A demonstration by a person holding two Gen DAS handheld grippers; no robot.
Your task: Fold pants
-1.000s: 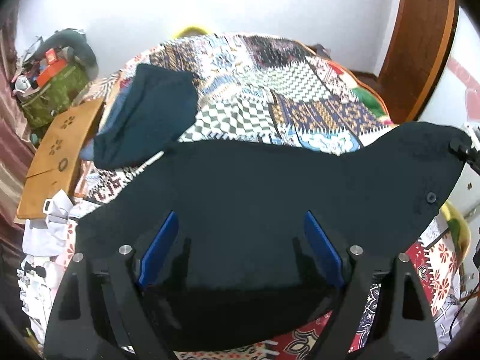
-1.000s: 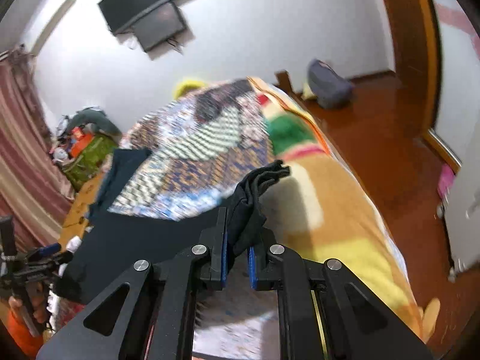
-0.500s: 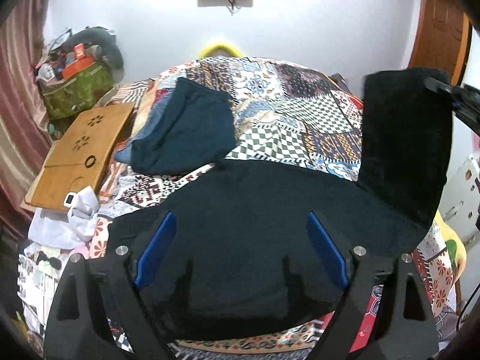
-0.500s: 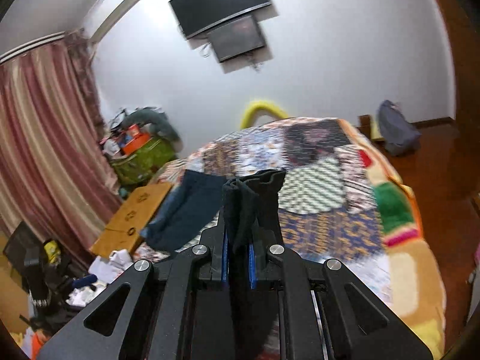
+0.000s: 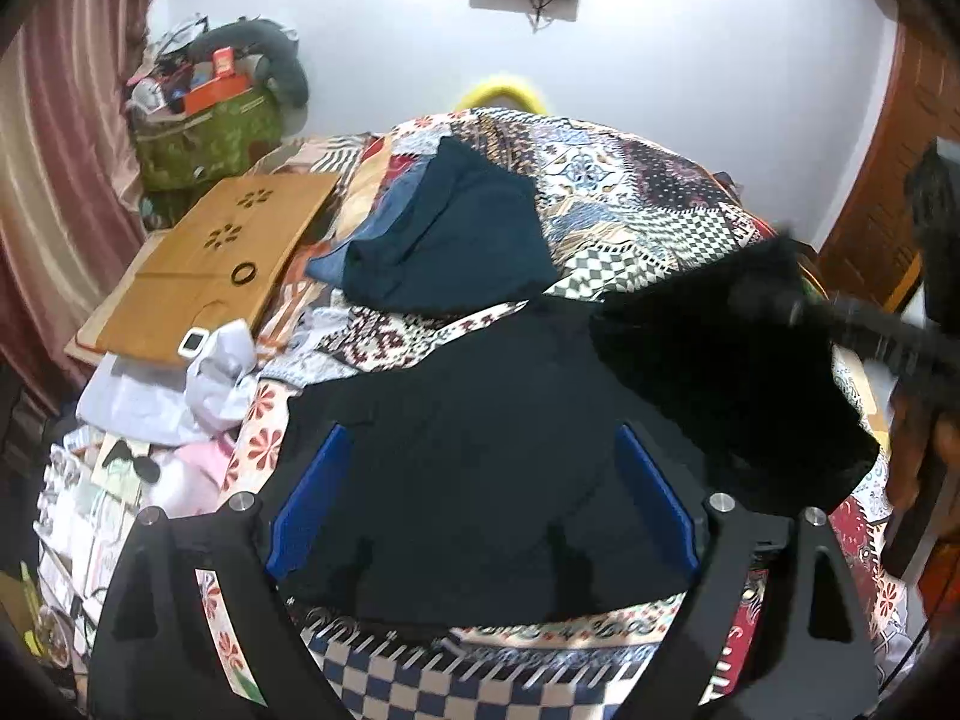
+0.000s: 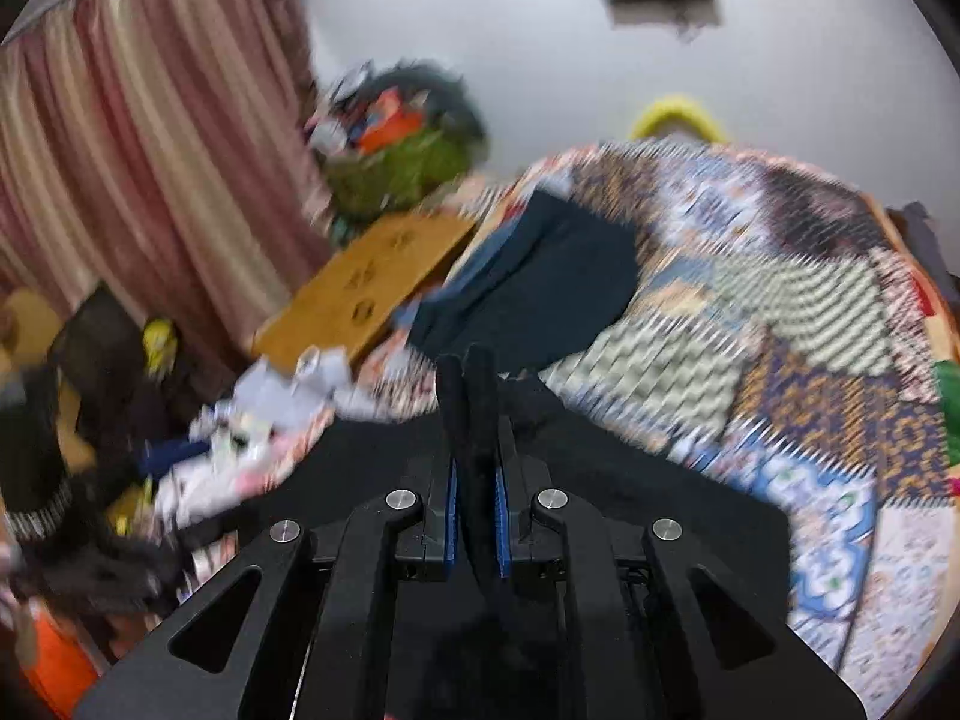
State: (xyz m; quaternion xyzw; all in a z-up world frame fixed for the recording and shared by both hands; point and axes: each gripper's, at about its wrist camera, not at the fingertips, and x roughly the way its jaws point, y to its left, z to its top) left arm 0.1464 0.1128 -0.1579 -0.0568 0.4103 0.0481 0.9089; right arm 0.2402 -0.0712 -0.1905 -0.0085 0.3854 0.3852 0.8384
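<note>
Black cloth is what you are working with: the pants (image 5: 480, 480) lie spread on the patchwork bedspread (image 5: 630, 204), on the near side of the folded dark-blue garment (image 5: 456, 240) that sits further up the bed. Your right gripper (image 6: 477, 480) has its fingers (image 6: 451, 504) clamped on a bunched edge of the pants, which sticks up between the pads, and in the left wrist view that raised end hangs above the flat part, off to the right of the blue garment. Your left gripper (image 5: 480, 504) has its fingers (image 5: 306, 498) spread wide over the flat part of the pants and pinches nothing.

As I judge it, you are in the middle of a fold: one end is up and being brought over the rest, but it has not been laid down, so no fold is finished. Left to do: set that end down, smooth it, and probably fold once more to match the tidy blue garment.

Hard to make out: the right wrist view is smeared by motion, so the bed's pattern and the clutter beside the wooden board (image 5: 204, 258) are vague. You cannot tell waistband from leg ends, since the black cloth shows almost no seams. The near edge of the pants is hidden behind the left gripper's body.
</note>
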